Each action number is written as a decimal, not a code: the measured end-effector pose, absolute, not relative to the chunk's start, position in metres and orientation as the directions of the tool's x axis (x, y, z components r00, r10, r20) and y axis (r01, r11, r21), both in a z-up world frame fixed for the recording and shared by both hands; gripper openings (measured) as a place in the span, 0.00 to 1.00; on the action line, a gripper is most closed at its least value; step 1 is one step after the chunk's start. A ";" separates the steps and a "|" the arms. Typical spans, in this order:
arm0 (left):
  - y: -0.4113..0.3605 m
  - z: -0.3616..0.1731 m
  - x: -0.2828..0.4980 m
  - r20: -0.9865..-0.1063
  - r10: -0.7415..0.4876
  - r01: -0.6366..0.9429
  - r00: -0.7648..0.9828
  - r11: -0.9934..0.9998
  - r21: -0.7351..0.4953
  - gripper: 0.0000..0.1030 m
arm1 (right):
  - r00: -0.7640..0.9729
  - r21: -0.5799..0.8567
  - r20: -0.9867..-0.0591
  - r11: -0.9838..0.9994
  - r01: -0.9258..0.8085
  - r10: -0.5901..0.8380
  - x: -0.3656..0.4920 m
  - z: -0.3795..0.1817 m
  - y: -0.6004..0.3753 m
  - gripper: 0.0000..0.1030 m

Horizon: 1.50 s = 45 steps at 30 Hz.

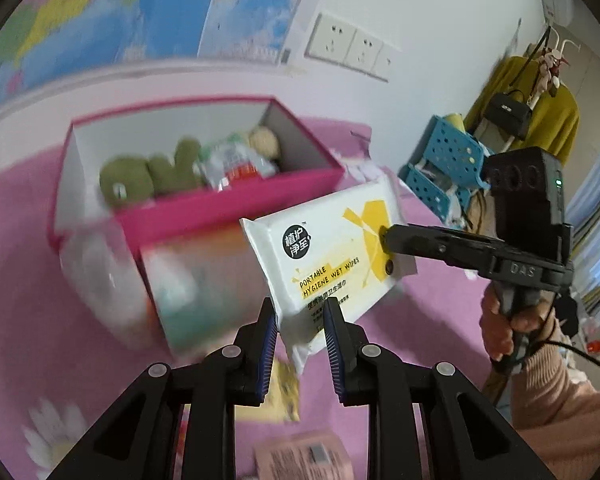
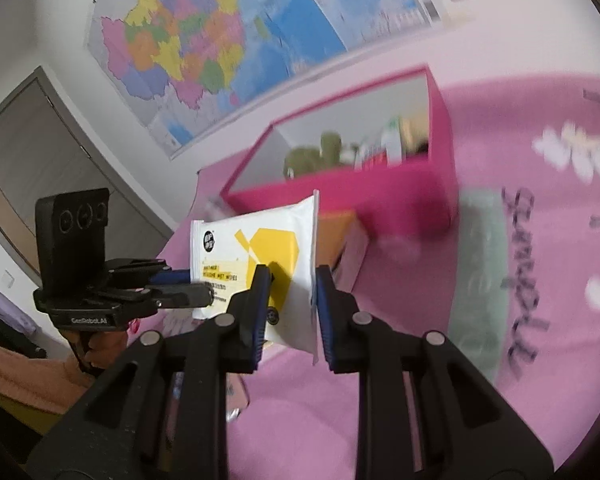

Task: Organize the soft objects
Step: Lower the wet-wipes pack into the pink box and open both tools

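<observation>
A white and yellow pack of portable wet wipes [image 1: 332, 256] [image 2: 260, 248] hangs in the air above the pink cloth, gripped from both ends. My left gripper [image 1: 302, 320] [image 2: 198, 288] is shut on its lower left corner. My right gripper [image 2: 290, 286] [image 1: 388, 254] is shut on the yellow-printed end. Behind the pack stands an open pink box [image 1: 220, 210] [image 2: 340, 186]. In it lie a green plush toy [image 1: 152, 172], a beige plush and a plastic packet.
A blurred orange and clear carton [image 1: 188, 280] leans against the pink box's front. A yellow packet [image 1: 286, 384] and a pink packet [image 1: 300, 456] lie below the wipes. A pale green pack [image 2: 480, 264] lies on the pink cloth. A blue perforated rack [image 1: 444, 160] stands at the right.
</observation>
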<state>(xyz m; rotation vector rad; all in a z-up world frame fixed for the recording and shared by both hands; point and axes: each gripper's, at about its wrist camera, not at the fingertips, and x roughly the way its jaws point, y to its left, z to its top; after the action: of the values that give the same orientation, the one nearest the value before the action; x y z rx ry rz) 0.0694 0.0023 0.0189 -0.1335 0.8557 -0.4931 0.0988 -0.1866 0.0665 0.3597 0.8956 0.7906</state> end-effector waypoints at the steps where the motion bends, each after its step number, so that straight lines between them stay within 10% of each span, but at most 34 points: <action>1: 0.003 0.023 0.076 -0.688 -0.464 0.361 0.558 0.882 -0.302 0.22 | 0.387 0.582 -0.550 0.672 -0.459 0.740 0.104 0.070 -0.187 0.25; 36: 0.002 0.017 0.220 -0.776 -0.314 0.201 0.547 0.949 -0.242 0.23 | 0.461 0.473 -0.661 0.806 -0.356 0.592 0.219 0.052 -0.171 0.27; 40: 0.006 0.014 0.222 -0.786 -0.302 0.173 0.539 0.953 -0.248 0.28 | 0.506 0.436 -0.668 0.838 -0.329 0.546 0.214 0.057 -0.174 0.52; 45: 0.011 0.028 0.207 -0.745 -0.304 0.190 0.594 0.953 -0.237 0.37 | 0.562 0.375 -0.640 0.852 -0.367 0.524 0.189 0.078 -0.174 0.52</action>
<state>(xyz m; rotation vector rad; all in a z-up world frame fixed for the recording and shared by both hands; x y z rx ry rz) 0.2071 0.0110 0.0278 -0.1379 0.8897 -0.2880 0.1892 -0.1742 0.0781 0.2081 0.8197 0.5286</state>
